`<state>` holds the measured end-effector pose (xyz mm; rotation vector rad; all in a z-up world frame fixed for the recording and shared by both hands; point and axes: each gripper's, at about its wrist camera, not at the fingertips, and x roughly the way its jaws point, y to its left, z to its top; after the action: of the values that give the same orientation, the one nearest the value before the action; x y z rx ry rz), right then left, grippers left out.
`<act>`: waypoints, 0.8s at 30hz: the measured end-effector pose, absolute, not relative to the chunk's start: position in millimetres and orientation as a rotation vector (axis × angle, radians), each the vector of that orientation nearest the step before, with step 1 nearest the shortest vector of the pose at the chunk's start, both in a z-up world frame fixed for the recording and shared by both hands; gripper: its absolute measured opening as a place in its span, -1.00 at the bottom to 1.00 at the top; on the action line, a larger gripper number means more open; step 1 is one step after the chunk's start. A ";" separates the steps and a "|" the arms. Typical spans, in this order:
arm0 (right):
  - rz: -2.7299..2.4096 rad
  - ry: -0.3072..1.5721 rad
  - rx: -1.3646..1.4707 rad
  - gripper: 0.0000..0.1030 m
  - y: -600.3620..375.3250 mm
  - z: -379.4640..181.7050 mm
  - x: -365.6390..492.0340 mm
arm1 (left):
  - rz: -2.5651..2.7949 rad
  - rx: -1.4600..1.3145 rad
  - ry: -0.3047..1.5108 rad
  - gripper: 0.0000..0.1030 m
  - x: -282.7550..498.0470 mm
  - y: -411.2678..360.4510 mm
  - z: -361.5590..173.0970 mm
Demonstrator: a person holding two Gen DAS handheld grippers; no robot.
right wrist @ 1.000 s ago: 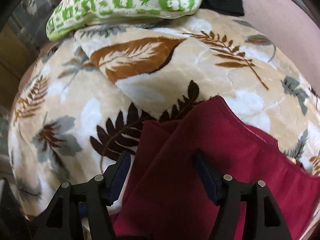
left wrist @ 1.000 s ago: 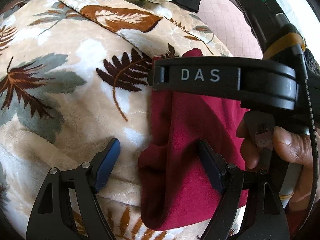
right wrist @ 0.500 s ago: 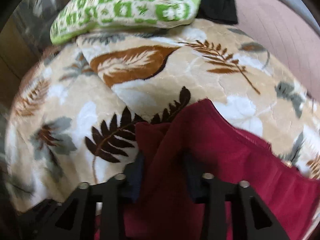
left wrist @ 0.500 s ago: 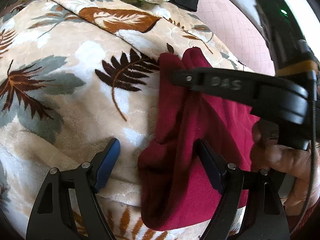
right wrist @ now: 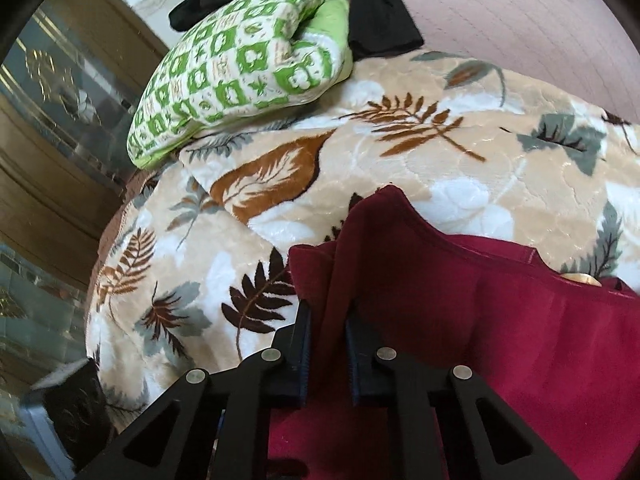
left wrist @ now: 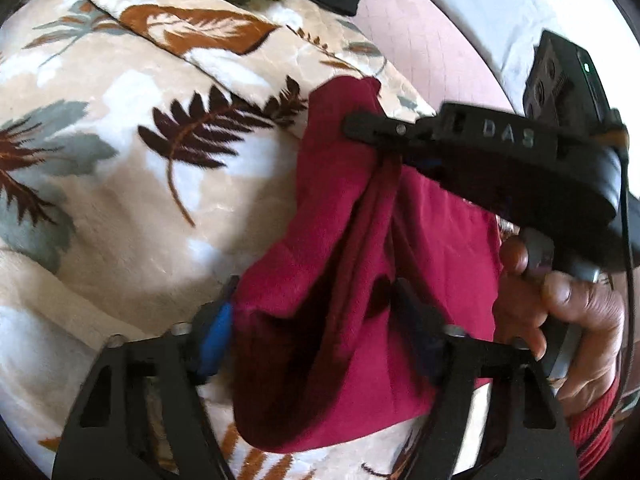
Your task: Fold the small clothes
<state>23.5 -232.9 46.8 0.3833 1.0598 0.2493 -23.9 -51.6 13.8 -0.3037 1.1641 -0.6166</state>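
A dark red garment (left wrist: pixel 332 248) lies bunched on a leaf-print blanket (left wrist: pixel 120 184). In the left wrist view my left gripper (left wrist: pixel 316 312) is open, its blue-padded jaws on either side of the garment's near fold. My right gripper (right wrist: pixel 328 344) is shut on a raised fold of the red garment (right wrist: pixel 500 320) and lifts it off the blanket (right wrist: pixel 440 168). The right gripper also shows in the left wrist view (left wrist: pixel 372 132), pinching the garment's far top edge, with a hand behind it.
A green and white patterned pillow (right wrist: pixel 240 72) and a black cloth (right wrist: pixel 380 20) lie at the blanket's far end. A pink quilted surface (right wrist: pixel 520 12) is on the right. A wooden cabinet with glass (right wrist: pixel 48 120) stands to the left.
My right gripper has shut on the garment's fold and lifted it. My left gripper has moved forward so the garment's near fold sits between its open jaws.
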 end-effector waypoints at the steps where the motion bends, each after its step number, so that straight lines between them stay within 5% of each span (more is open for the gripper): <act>1: 0.248 1.063 0.379 -0.74 -232.5 46.5 23.3 | -0.612 -0.287 1.160 0.10 -24.6 -52.6 13.3; 9: 0.238 1.152 0.291 -0.72 -215.3 42.6 36.5 | -0.600 -0.300 1.167 -0.19 -25.2 -54.0 8.9; 24: 0.234 1.301 0.102 0.13 -180.4 23.2 56.1 | -0.581 -0.266 1.152 -0.19 -35.0 -64.3 12.2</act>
<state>56.1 -180.4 23.2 0.1022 1.3006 0.2341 -35.0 -64.3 12.2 -0.2656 1.1518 -0.5814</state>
